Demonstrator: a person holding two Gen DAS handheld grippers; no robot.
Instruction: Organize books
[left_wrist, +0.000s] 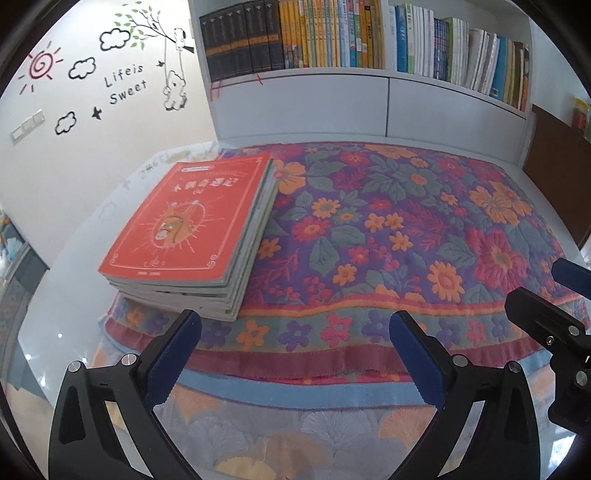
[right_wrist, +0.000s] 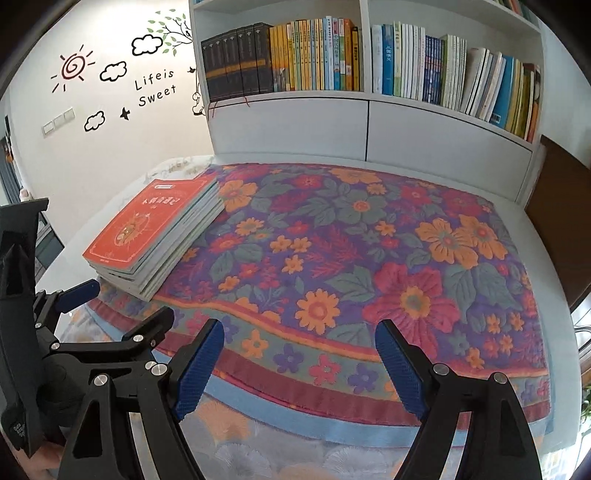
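Left gripper (left_wrist: 295, 354) and right gripper (right_wrist: 299, 360): jaws spread wide, nothing between them, both poised low over the cloth's (left_wrist: 388, 229) near hem. Ahead and left of the jaws, the books (left_wrist: 192, 236) lie squared in one stack on the cloth's corner, edges aligned. Beyond, the shelf (left_wrist: 369, 74) stands full.

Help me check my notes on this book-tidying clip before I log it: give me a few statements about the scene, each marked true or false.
1. The stack of books lies flat on the floral cloth. True.
2. The top book has a blue cover. False: it is red.
3. The left gripper grips a book. False: it is open and empty.
4. The right gripper is open. True.
5. The shelf behind holds upright books. True.
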